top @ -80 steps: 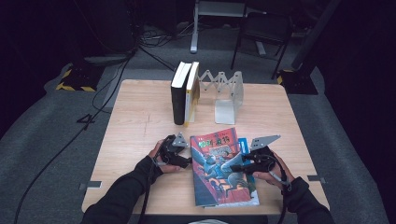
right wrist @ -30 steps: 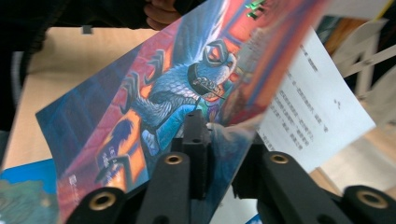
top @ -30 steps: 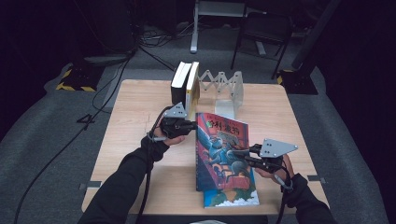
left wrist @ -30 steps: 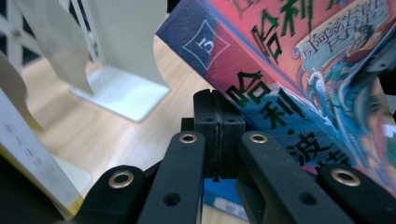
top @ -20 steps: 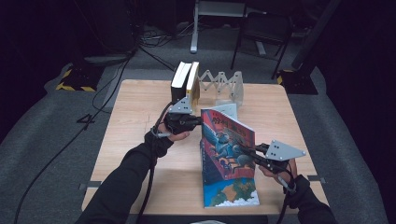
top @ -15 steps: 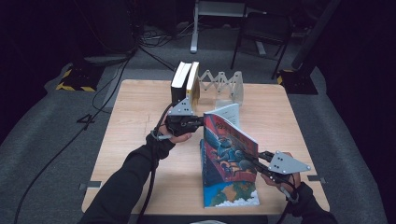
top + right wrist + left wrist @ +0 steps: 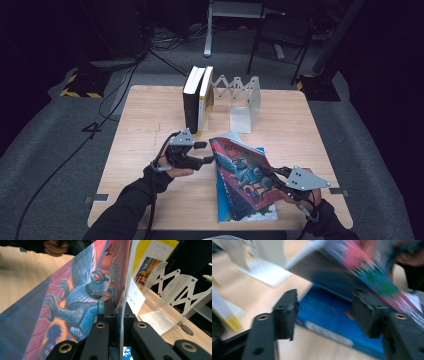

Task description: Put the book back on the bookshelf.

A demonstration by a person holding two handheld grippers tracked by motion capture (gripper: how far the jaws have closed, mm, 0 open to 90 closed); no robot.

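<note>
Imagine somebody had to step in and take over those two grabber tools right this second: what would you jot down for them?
Right gripper: shut on the front cover of the colourful book, holding it lifted at a slant.
Left gripper: open, jaws just widened, at the raised cover's upper corner; nothing pinched.
Things: the open book lies near the front edge of the table. Two books stand upright at the left end of the white accordion book rack.
Done: cover raised off the pages.
Left: probably get the book upright and into the rack; the left gripper likely needs a fresh hold first.
</note>
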